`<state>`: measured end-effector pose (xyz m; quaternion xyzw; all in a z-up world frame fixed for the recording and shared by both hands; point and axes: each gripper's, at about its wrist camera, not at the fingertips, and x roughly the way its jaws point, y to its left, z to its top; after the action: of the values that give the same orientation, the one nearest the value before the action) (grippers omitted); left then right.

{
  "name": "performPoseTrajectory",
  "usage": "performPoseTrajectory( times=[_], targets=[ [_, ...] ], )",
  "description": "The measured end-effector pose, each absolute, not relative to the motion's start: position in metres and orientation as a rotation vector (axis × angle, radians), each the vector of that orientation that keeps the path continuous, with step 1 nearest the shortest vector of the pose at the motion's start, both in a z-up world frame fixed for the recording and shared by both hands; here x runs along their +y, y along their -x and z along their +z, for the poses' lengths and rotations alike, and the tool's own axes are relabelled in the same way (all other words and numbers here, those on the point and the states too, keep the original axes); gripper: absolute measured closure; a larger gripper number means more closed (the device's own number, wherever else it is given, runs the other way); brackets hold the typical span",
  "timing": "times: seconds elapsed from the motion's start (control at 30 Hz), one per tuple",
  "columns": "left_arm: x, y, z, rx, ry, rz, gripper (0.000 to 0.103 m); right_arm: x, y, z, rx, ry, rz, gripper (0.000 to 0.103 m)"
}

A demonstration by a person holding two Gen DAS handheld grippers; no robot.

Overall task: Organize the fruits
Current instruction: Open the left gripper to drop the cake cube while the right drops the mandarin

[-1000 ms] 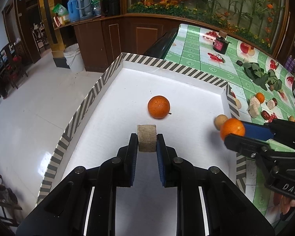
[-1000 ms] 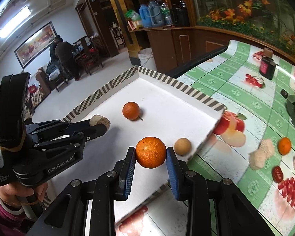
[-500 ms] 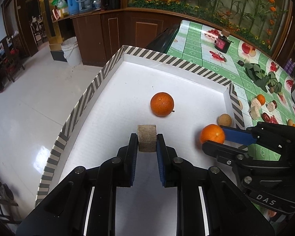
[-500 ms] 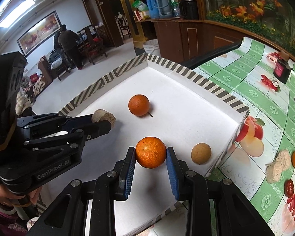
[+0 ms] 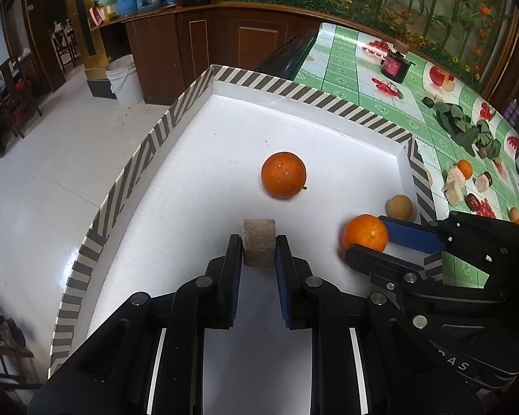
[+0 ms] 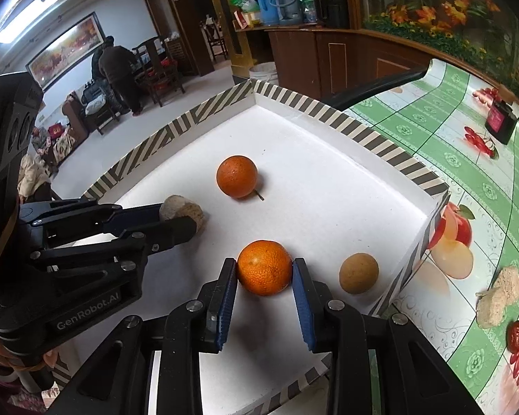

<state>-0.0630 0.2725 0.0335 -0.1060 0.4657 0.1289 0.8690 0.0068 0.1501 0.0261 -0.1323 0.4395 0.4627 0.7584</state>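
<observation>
Open tray floor (image 5: 204, 159) beyond both tools

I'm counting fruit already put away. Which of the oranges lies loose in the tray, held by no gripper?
The stemmed orange mid-tray; the other orange sits between the right gripper's fingers, and a third lies outside on the tablecloth.

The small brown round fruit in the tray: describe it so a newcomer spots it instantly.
Find the white tray with the striped rim. In its corner nearest the green tablecloth lies the small brown fruit, just right of the right gripper. Unlike the oranges, it is tan, smaller and ungripped.
</observation>
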Motion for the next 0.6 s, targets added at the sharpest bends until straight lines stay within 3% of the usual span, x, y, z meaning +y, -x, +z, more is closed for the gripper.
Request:
performPoseTrajectory(
  times=[0.03, 0.17, 0.6],
  targets=[
    [0.272, 0.063, 0.033, 0.974, 0.221, 0.274, 0.081, 0.149, -0.006, 0.027, 0.954, 0.287, 1.007, 0.072],
    [0.275, 0.066, 0.034, 0.970, 0.241, 0.287, 0.047, 0.147, -0.002, 0.030, 0.946, 0.286, 1.011, 0.070],
    [0.255, 0.077, 0.054, 0.900, 0.192, 0.307, 0.046, 0.111, 0.008, 0.055, 0.890, 0.201, 0.991, 0.070]
  ],
)
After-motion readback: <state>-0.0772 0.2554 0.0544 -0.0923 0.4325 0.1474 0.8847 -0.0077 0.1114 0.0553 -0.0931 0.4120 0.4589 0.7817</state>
